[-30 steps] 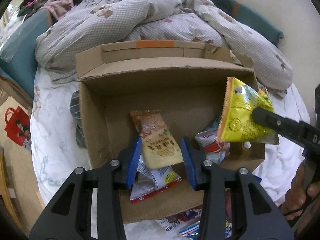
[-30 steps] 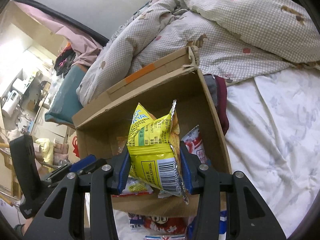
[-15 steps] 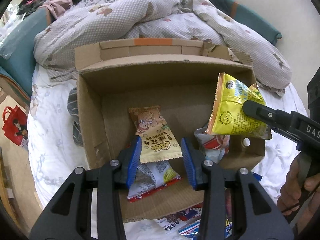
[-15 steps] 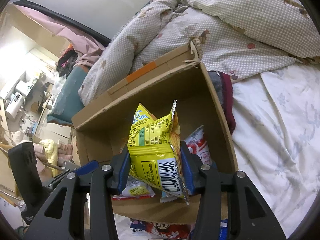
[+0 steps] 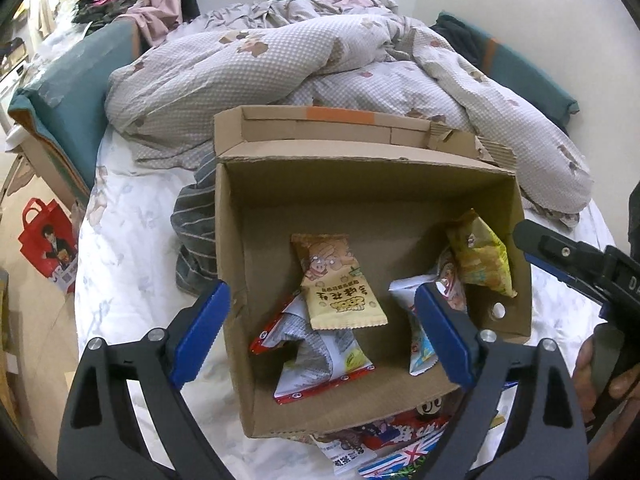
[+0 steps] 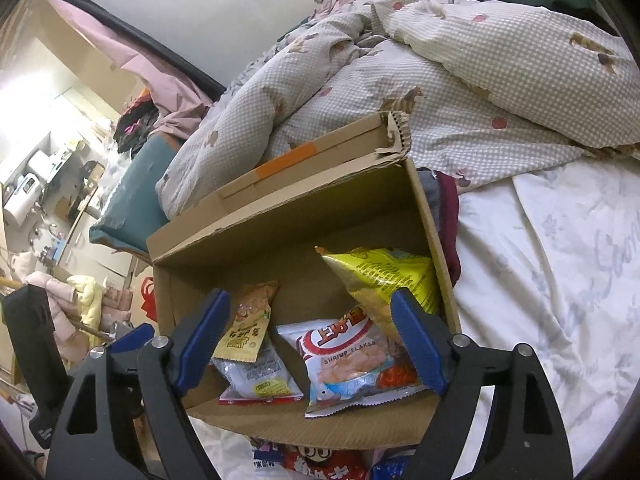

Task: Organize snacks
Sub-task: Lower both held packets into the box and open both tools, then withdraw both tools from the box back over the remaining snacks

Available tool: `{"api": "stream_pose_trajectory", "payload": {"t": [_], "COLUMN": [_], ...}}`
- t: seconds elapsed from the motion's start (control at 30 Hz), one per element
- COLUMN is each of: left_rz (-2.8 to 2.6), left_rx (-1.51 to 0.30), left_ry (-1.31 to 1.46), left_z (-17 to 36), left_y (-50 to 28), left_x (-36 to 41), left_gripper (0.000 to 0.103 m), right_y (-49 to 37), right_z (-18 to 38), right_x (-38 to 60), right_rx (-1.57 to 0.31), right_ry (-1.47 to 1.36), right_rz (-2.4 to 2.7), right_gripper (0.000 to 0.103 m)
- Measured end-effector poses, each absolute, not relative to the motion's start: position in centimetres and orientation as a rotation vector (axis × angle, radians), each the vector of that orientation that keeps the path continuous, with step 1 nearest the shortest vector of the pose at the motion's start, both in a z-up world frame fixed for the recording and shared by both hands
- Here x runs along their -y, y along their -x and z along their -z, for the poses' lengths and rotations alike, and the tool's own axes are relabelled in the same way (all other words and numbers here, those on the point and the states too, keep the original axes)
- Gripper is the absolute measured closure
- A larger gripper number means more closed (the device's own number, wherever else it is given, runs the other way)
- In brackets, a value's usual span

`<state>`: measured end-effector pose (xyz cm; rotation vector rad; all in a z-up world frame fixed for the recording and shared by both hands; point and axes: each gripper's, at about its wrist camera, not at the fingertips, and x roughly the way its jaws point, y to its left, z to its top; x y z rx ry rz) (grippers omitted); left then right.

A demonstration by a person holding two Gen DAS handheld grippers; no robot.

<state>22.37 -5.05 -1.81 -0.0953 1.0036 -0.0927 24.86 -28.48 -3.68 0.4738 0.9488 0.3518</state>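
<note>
Now both the left gripper (image 5: 320, 320) and right gripper (image 6: 308, 336) had just opened wide and held nothing, with the tan packet (image 5: 338, 280) and yellow bag (image 6: 384, 276) lying below them inside the cardboard box (image 5: 232, 240).

A bed with a white floral sheet (image 5: 120, 264) fills the room, a rumpled checked duvet (image 5: 280, 68) heaped across it. Teal cushions (image 5: 68, 96) line its sides beneath plain pale walls (image 6: 192, 4). A red bag (image 5: 48, 236) stands on the floor.
</note>
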Motion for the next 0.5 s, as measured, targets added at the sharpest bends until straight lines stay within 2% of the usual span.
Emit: {"api": "stream_pose_trajectory", "payload": {"t": [0.17, 0.5], "left_rz": [0.076, 0.041], "left_rx": [-1.045, -1.014], "left_ry": [0.107, 0.147], "left_z": [2.7, 1.3], "left_y": [-21.7, -17.0], "left_x": [4.5, 2.6], "left_gripper": [0.011, 0.011], "right_y": [-24.4, -21.0], "right_z": [3.3, 1.4], "right_x": [28.3, 28.6], "right_rx": [-0.945, -0.93], "right_ry": [-0.474, -0.455], "right_rz": [-0.357, -0.375], "right_gripper": [0.018, 0.018]}}
